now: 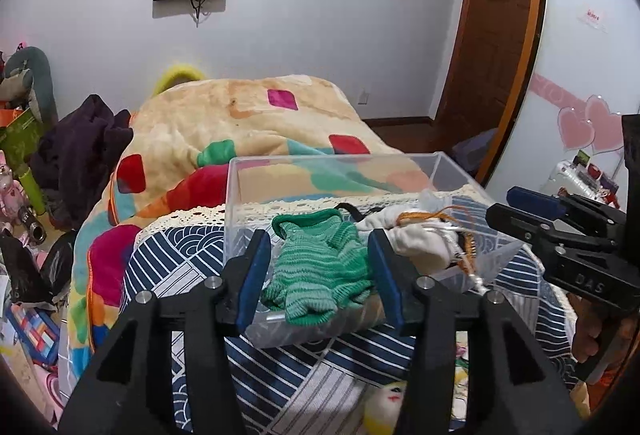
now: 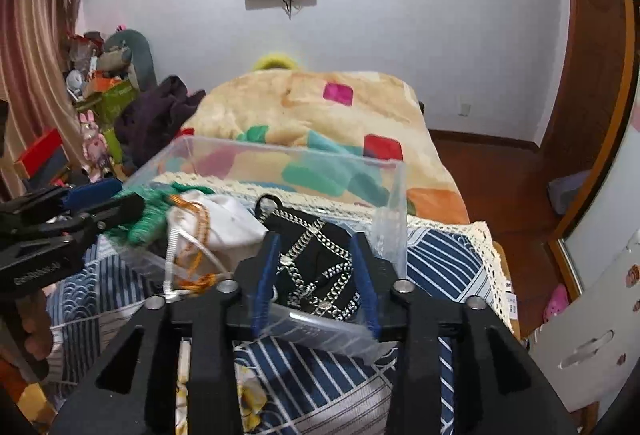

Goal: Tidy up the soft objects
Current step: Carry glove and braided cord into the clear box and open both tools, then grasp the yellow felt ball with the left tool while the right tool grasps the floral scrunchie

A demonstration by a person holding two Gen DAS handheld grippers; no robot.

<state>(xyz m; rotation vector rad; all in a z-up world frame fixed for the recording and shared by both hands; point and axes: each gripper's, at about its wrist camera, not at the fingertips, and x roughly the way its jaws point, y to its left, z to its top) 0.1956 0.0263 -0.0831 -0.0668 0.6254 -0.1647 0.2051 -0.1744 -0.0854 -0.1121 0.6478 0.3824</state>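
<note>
Left gripper [image 1: 318, 267]: low centre of its view, level, blue pads spread apart either side of the green knit garment [image 1: 320, 267], not closed on it.
Right gripper [image 2: 316, 275]: low centre of its view, jaws apart, straddling the near wall of the clear box [image 2: 394, 195] over the black chained pouch [image 2: 320, 255].
White pouch [image 2: 224, 223]: mid-box, between garment and black pouch.
Box: on the patterned cloth [image 1: 180, 255], bed [image 1: 224, 115] behind.
</note>
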